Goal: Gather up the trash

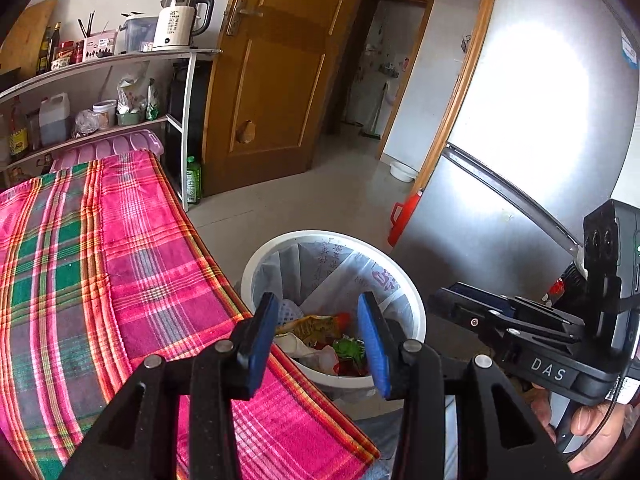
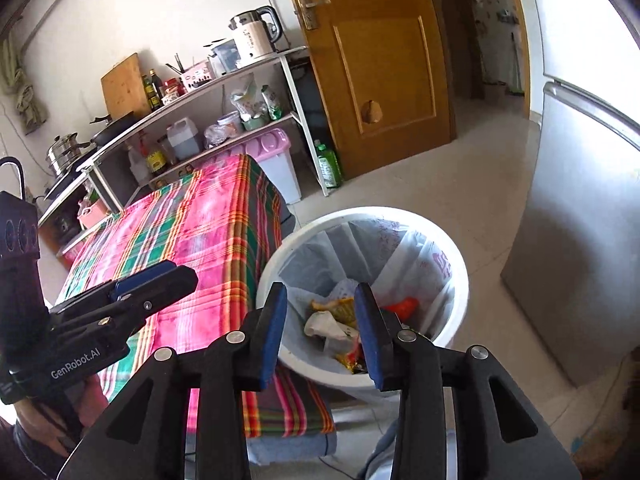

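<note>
A white trash bin (image 1: 416,312) with a plastic liner stands on the floor beside the cloth-covered table (image 1: 100,280). It holds wrappers and crumpled paper (image 1: 320,340). My left gripper (image 1: 320,340) is open and empty, above the bin's near rim. My right gripper (image 2: 322,332) is open and empty too, above the bin (image 2: 460,280) and the trash (image 2: 332,328) in it. The right gripper's body shows at the right of the left wrist view (image 1: 520,328). The left gripper's body shows at the left of the right wrist view (image 2: 120,304).
The table carries a pink and green plaid cloth (image 2: 192,240). A silver fridge (image 1: 520,160) stands right of the bin. A shelf rack (image 1: 100,80) with a kettle, bottles and jars lines the back wall, beside a wooden door (image 1: 280,80). A pink-lidded bin (image 2: 276,160) stands behind the table.
</note>
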### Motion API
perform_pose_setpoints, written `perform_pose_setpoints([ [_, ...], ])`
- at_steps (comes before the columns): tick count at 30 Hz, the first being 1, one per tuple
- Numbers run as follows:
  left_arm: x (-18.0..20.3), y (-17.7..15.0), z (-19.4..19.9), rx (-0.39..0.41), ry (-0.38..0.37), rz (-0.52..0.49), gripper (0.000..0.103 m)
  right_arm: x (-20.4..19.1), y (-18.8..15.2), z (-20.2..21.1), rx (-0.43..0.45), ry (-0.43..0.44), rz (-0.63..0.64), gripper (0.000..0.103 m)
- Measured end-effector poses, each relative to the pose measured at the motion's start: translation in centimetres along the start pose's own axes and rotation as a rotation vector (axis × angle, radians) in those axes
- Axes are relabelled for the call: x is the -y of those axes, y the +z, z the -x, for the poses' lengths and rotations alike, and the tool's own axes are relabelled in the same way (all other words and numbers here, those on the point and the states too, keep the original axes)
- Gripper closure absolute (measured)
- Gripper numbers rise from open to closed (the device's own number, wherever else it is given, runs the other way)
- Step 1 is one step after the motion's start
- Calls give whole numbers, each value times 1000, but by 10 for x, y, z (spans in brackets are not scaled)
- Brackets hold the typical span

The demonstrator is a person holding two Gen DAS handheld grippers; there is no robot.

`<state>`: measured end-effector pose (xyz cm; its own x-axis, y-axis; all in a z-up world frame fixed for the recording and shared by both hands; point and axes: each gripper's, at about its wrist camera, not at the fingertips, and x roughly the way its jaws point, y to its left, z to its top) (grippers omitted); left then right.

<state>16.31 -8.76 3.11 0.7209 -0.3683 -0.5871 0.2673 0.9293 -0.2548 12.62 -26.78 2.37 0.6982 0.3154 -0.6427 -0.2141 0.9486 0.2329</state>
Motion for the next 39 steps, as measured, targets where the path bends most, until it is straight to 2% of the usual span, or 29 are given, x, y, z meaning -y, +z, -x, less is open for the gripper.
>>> perform_pose_setpoints([
  [15,-1,-26,55,54,65,-23,55,-34,-34,39,69,-37,100,62],
  [19,2,-36,67,62,76,-32,50,-38,-44,44,69,-35,114,61],
  [27,6,-56,85,73,97,-34,50,-45,-62,51,66,-31,133,60],
  [39,9,-73,96,85,120,-31,50,-51,-69,60,88,-34,142,60],
])
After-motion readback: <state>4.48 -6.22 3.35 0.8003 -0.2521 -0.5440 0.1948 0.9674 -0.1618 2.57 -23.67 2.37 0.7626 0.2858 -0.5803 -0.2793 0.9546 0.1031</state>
